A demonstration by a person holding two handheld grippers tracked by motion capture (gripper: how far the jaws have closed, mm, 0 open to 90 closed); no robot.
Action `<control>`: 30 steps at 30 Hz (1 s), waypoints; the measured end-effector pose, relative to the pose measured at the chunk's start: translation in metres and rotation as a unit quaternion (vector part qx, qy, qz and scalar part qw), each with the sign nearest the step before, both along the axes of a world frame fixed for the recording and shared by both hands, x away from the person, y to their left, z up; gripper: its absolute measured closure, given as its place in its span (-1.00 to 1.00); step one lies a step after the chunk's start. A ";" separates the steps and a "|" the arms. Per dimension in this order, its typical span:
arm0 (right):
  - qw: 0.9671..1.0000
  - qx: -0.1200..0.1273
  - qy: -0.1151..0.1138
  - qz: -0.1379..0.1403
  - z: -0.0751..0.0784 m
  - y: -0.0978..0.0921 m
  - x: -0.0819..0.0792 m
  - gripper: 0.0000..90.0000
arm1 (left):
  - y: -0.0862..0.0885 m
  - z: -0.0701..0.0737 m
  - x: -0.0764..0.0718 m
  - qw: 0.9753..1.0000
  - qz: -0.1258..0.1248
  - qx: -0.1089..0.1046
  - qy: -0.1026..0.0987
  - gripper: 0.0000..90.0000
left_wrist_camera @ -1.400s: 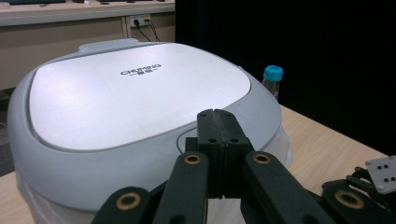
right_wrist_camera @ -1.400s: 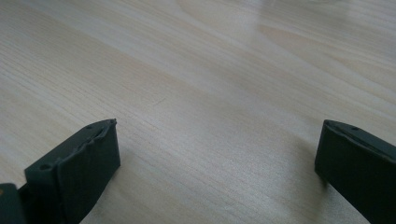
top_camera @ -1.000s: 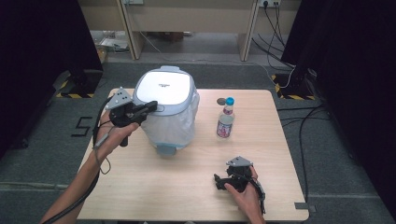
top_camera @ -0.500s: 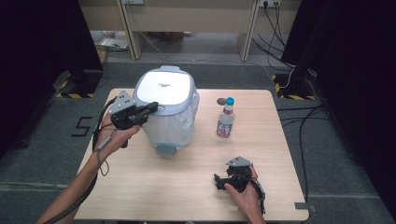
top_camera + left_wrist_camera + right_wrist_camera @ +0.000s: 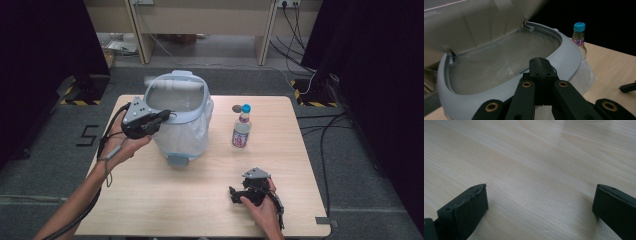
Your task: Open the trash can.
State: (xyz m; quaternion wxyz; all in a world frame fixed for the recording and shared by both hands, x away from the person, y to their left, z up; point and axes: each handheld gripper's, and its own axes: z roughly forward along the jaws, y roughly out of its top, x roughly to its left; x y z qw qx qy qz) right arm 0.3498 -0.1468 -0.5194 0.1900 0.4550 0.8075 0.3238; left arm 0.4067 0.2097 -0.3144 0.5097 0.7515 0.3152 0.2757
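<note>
Trash bin [image 5: 181,120], pale grey-blue and lined with a clear plastic bag [image 5: 192,135], stands on the light wooden table [image 5: 165,200] at about 11 o'clock from the table's centre; it is the largest thing there. Its lid [image 5: 474,22] is swung up and blurred, leaving the mouth of the bin uncovered. The left claw [image 5: 162,116] sits at the bin's rim on its 9 o'clock side, held in the person's left hand [image 5: 125,145]; in the left gripper view its two black jaws are pressed together with no gap, right over the near rim [image 5: 499,92], though whether they pinch anything cannot be told. At 3 o'clock from the bin, well apart from it, a small bottle [image 5: 241,126] with a blue cap stands upright, and a small dark round object [image 5: 236,108] lies just beside it at 11 o'clock. The right claw [image 5: 234,194] rests low on the table at about 5 o'clock, in the right hand [image 5: 262,210], its jaws spread wide over bare wood.
</note>
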 end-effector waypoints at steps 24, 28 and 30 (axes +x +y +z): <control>1.000 0.000 0.000 0.000 0.000 0.000 0.000 -0.99 | 0.005 0.006 -0.012 0.999 -0.025 -0.037 0.008 0.20; 1.000 0.000 0.000 0.000 0.000 0.000 0.000 -0.99 | 0.010 0.010 -0.022 0.998 -0.028 -0.047 0.003 0.03; 1.000 0.000 0.001 0.000 0.000 0.000 0.000 -0.99 | 0.013 0.010 -0.027 0.998 -0.028 -0.054 0.006 -0.09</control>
